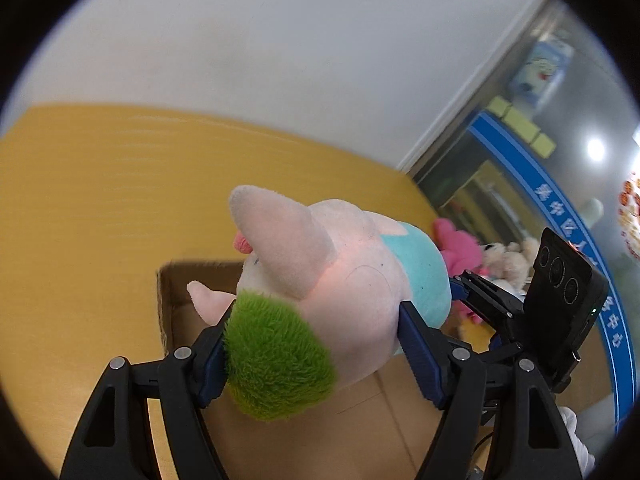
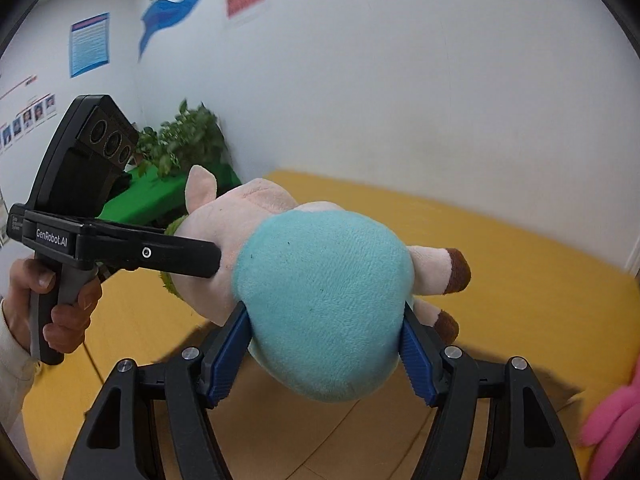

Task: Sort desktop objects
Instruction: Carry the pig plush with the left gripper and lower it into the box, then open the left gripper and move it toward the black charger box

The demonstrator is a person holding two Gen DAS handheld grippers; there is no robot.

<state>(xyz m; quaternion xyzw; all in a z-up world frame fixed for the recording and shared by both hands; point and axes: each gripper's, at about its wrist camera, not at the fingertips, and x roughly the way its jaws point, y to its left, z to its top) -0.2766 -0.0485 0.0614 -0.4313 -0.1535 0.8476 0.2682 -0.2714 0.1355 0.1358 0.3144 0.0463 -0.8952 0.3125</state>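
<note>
Both grippers grip one plush (image 1: 320, 288), held in the air over an open cardboard box (image 1: 176, 300) on the yellow counter (image 1: 100, 200). The left gripper (image 1: 316, 340) has its jaws closed on the head end, at the green tuft. The right gripper (image 2: 324, 344) has its jaws closed on the teal rump. The plush's long axis runs from one gripper to the other, legs out to the right in the right wrist view. The box lies directly below, so the coming move looks like a lowering by both hands together. A pink toy (image 2: 612, 420) sits near right.

Pink plush pig (image 1: 352, 276), teal shirt, green tuft, sideways above cardboard box (image 1: 176, 292).
</note>
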